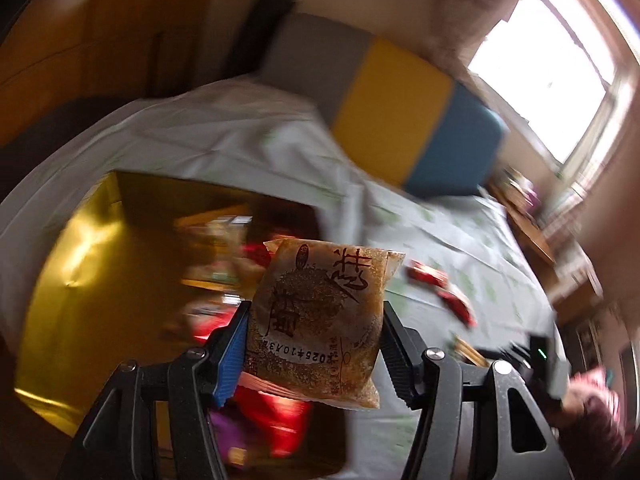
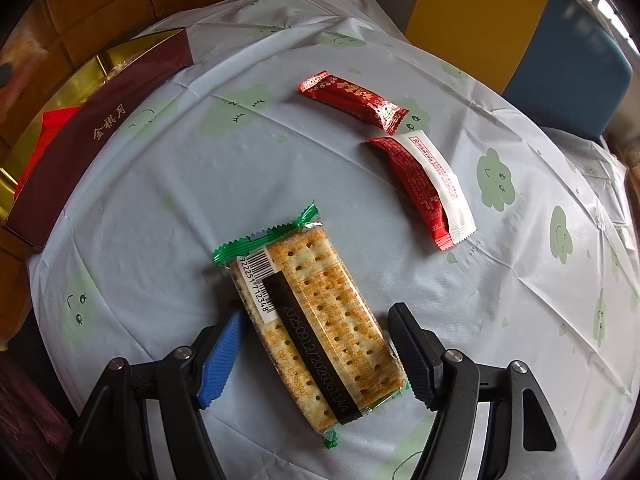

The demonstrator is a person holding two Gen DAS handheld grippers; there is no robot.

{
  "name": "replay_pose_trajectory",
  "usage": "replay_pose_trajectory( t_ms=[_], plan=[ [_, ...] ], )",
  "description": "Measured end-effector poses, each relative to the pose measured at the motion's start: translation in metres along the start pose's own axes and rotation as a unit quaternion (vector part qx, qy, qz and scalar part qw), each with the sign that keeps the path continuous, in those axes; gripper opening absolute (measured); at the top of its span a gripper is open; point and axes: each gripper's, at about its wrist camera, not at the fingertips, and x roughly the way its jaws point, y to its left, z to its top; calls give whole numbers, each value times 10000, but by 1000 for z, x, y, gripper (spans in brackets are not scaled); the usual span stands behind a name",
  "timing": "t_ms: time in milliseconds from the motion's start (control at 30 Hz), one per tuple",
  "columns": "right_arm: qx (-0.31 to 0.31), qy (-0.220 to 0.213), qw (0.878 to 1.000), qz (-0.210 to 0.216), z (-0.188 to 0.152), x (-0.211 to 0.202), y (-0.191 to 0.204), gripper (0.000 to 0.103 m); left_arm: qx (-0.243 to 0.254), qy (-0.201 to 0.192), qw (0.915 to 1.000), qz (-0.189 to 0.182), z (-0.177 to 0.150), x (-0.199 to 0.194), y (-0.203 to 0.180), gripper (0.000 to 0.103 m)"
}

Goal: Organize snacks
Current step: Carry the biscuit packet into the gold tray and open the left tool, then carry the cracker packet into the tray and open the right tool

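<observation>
Carrying a brown sesame cake packet (image 1: 320, 320) clamped between its fingers, the left gripper (image 1: 316, 344) hangs over the gold-lined box (image 1: 92, 264), which already holds several snacks. The right gripper (image 2: 316, 344) straddles the cracker pack (image 2: 316, 320) – whether its pads touch, I cannot tell. Two red bars (image 2: 354, 100) (image 2: 424, 188) wait farther right on the tablecloth (image 2: 240, 168) – roughly midway

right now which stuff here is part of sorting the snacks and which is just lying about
Part of the job:
- brown sesame-cake packet, clamped in the left gripper
- cracker pack, on the table between the right gripper's open jaws
- dark red snack bar
- red-and-white snack bar
- gold-lined gift box, already holding snacks

Just lying about:
- cloud-print tablecloth
- yellow, blue and grey chair backs
</observation>
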Motion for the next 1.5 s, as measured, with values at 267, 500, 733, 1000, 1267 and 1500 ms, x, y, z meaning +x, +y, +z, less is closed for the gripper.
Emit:
replay_pose_trajectory(
  t_ms=[267, 500, 733, 1000, 1267, 1500],
  plan=[
    [-7, -26, 10000, -24, -2, -4, 10, 71, -856, 484, 9935, 571, 32, 52, 82, 61],
    [16, -30, 10000, 6, -3, -5, 7, 71, -990, 861, 9858, 1052, 39, 100, 102, 61],
    [28, -31, 10000, -4, -4, -5, 5, 71, -908, 955, 9855, 1071, 43, 122, 99, 64],
    [14, -46, 10000, -79, -3, -3, 5, 71, -599, 389, 9876, 1398, 46, 86, 88, 71],
    [-95, -111, 9998, -143, -7, -7, 19, 61, -7, -258, 9857, 1665, 12, 29, 57, 71],
    [134, -53, 9999, -75, -7, -8, 14, 61, 227, -461, 9848, 1660, -21, -3, 38, 71]
  ],
)
